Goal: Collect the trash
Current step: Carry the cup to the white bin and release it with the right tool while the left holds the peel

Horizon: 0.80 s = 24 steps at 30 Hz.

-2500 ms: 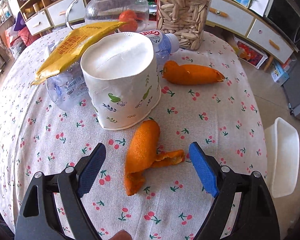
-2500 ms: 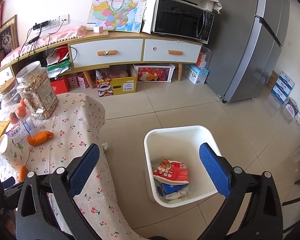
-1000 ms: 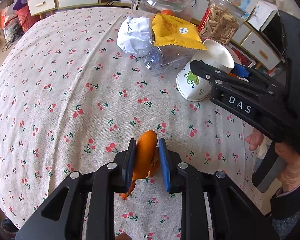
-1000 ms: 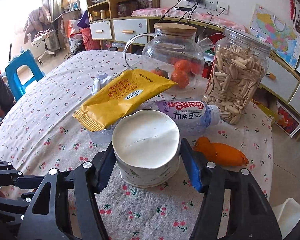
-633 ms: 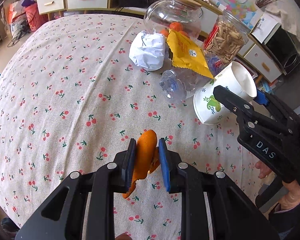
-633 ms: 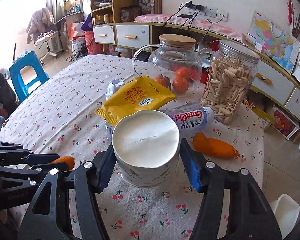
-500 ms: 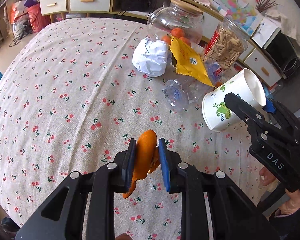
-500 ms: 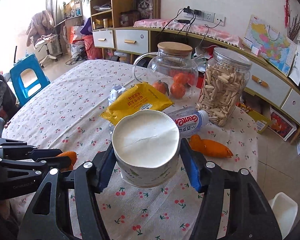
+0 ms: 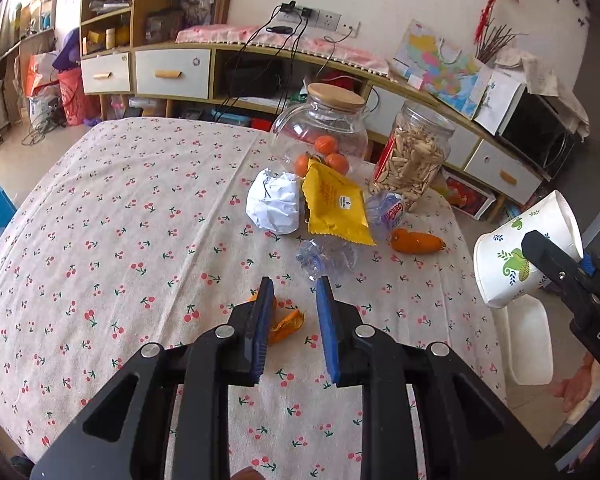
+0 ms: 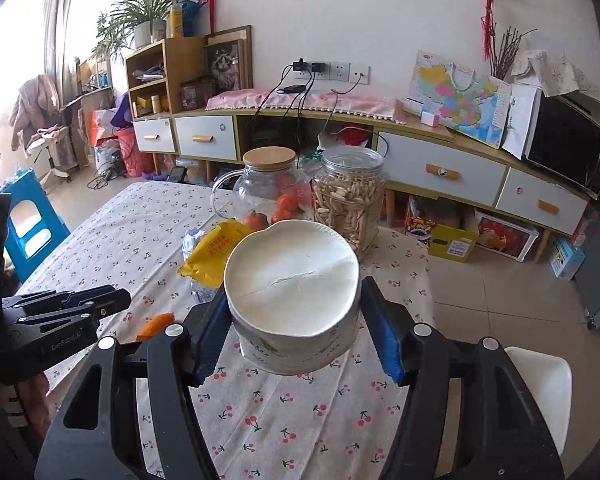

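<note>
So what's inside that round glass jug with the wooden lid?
Inside the glass jug are a few small oranges. The yellow snack packet leaning in front hides its base, so anything lower down cannot be seen.

Both the left gripper (image 9: 292, 320) and the right gripper (image 10: 296, 340) have black frames, blue finger pads (image 9: 327, 332) and silver screws; white lettering on the right one perhaps reads "DAS".

An orange peel (image 9: 285, 325) lies on the table (image 9: 112, 216) before a crushed bottle (image 9: 327, 255).
</note>
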### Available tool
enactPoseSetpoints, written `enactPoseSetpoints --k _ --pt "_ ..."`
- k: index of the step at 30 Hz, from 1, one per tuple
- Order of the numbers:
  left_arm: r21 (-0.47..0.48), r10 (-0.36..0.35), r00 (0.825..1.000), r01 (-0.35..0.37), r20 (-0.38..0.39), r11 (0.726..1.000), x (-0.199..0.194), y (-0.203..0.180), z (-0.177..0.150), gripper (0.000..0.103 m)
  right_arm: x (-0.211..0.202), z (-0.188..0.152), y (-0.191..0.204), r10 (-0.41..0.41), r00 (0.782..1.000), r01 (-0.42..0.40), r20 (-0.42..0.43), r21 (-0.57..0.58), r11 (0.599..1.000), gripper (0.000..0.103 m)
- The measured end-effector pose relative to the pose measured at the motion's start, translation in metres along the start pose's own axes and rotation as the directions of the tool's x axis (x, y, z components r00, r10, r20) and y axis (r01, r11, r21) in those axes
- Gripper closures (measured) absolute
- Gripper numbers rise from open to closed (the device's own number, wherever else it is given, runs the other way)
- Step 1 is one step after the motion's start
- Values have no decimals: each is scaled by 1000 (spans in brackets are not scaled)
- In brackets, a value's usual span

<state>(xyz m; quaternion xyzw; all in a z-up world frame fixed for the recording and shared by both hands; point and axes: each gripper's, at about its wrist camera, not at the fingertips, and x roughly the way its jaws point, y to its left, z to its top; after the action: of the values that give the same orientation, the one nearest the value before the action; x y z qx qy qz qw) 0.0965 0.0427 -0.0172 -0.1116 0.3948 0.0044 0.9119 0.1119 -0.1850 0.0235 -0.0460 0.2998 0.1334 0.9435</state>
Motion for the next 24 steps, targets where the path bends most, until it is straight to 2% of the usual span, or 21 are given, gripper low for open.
enactPoseSetpoints --k 3,5,6,8,10,11,13,14,17,21,24 --pt "-21 -24 1000 24 -20 1000 3 8 6 80 -3 -11 -14 -24 1000 24 -5 45 999 43" --pt "-30 -65 992 62 -111 998 15 18 11 78 -1 -18 -23 -30 999 31 -23 64 997 43" --pt "-48 -62 986 56 -153 997 23 24 12 70 0 -20 -26 -36 999 37 -27 68 997 43" --pt "-88 -25 978 7 -205 996 35 37 8 68 -1 -23 -30 -41 999 43 -30 64 997 43" --pt "-61 -18 959 0 -282 998 51 36 3 60 -1 -24 -32 -35 999 37 -31 65 997 43" --pt "-50 -10 954 -5 -300 999 57 34 0 58 -1 -24 -32 -31 999 33 -31 63 997 43" --pt "-8 17 947 -20 -321 1000 68 26 -4 45 -3 -24 -30 -27 999 28 -25 55 998 43" --pt "11 32 943 -30 -331 999 74 21 -6 44 -5 -24 -29 -23 999 24 -22 51 998 43" --pt "12 82 934 -83 -349 996 92 19 -10 44 -5 -26 -24 -18 1000 19 -25 32 999 42" --pt "-34 80 925 -99 -372 994 109 28 -11 46 -4 -30 -21 -23 999 23 -39 7 1000 42" --pt "27 94 935 -90 -342 996 104 18 -13 77 -3 -30 -21 -18 999 18 -46 18 1000 42"
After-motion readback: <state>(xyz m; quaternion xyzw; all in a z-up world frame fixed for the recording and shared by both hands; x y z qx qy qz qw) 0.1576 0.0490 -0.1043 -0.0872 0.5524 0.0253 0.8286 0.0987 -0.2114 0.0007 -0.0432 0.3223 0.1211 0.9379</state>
